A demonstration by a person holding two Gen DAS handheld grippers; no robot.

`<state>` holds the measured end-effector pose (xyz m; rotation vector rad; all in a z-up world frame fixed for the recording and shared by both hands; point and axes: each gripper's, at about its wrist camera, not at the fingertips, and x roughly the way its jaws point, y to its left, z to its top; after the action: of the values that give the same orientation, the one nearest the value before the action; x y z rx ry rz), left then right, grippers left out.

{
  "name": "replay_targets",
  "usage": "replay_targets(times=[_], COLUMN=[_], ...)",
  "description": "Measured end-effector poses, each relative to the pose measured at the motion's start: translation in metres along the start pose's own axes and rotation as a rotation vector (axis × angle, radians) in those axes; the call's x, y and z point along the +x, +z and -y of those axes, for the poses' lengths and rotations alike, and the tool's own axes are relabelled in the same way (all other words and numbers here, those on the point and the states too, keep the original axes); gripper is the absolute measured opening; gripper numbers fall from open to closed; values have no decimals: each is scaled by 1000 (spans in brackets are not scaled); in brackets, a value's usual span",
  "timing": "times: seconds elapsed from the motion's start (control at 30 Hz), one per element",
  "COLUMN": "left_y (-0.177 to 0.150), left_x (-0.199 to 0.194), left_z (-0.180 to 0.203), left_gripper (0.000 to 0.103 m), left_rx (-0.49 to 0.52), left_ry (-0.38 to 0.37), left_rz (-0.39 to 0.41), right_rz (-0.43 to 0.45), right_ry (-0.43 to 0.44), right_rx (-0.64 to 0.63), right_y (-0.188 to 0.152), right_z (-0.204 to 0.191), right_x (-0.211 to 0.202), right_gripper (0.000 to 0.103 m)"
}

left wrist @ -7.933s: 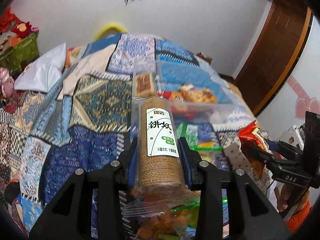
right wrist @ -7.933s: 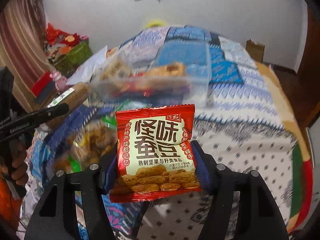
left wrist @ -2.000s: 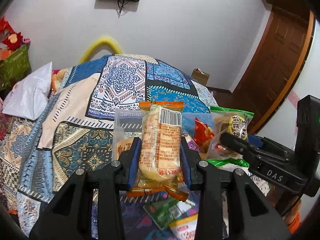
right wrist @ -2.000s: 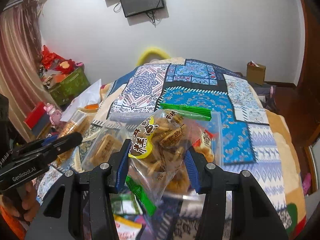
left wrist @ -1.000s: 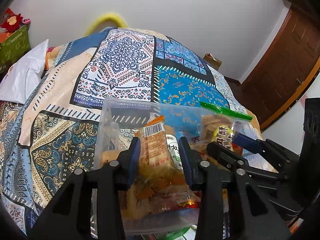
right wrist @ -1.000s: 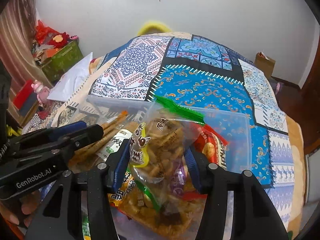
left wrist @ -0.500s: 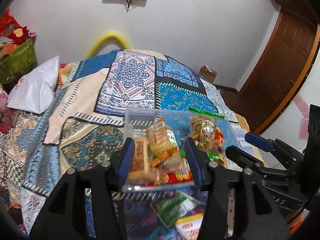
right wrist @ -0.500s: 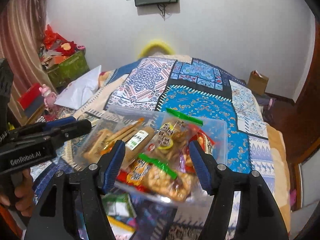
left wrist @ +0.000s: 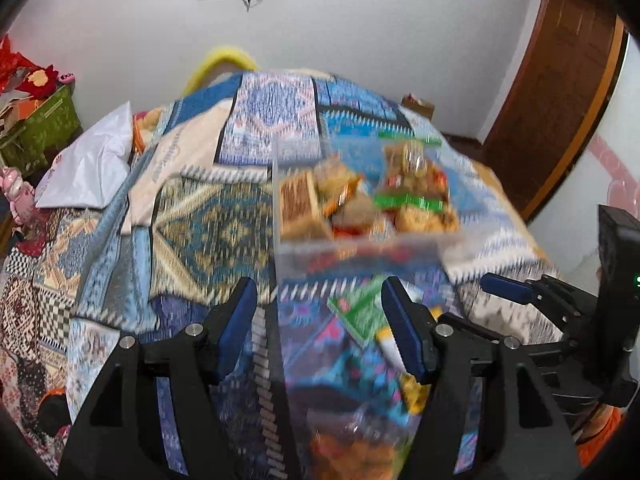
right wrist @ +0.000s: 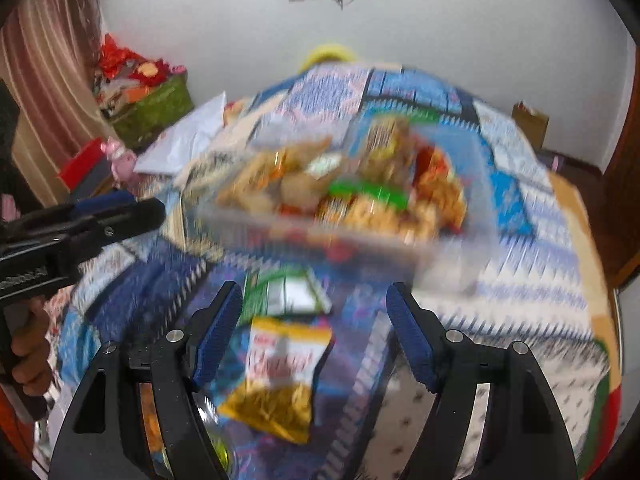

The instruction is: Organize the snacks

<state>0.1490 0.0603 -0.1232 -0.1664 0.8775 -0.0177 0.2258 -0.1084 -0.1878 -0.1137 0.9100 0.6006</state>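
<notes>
Both tools are spreading with nothing between their jaws: the left tool (left wrist: 320, 328) and the right tool (right wrist: 314, 330) hover over the bed (left wrist: 208, 232). The clear bin (right wrist: 452, 264), seemingly full of snack packs, sits mid-bed; a yellow pack (right wrist: 280, 376) and a green pack (right wrist: 288, 292) lie nearer, blurred.

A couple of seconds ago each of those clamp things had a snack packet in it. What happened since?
Both packets were let go into the clear snack box. The left tool and right tool are now empty, their jaws opening, and have pulled back from the box toward the loose packets, such as the yellow packet in front of it. The box stayed on the patterned quilt.
</notes>
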Motion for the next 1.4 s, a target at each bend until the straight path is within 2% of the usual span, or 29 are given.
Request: replay_targets(times=[0.23, 0.37, 0.47, 0.5, 0.53, 0.97, 1.33, 1.4], left_y=[-40, -55, -62, -65, -66, -96, -113, -117], left_x=[14, 20, 19, 17, 16, 0, -14, -11], left_z=[-10, -16, -16, -15, -15, 8, 16, 18], left_gripper=[64, 64, 64, 64, 64, 64, 68, 69], left_rx=[-11, -30, -35, -35, -36, -14, -27, -13], left_ry=[8, 8, 4, 2, -1, -38, -75, -55], left_rz=[-89, -124, -130, -132, -134, -177, -186, -191], right_rz=[-122, -117, -104, -102, -102, -24, 9, 14], right_ry=[-4, -61, -59, -58, -56, -39, -30, -25], right_rx=[-9, -83, -82, -79, -72, 10, 24, 27], right_y=[-27, -29, -28, -28, -28, -53, -58, -60], right_z=[-9, -20, -18, -18, -15, 4, 3, 4], right_x=[38, 45, 42, 41, 39, -15, -31, -34], right_gripper=[72, 74, 61, 50, 44, 42, 42, 42])
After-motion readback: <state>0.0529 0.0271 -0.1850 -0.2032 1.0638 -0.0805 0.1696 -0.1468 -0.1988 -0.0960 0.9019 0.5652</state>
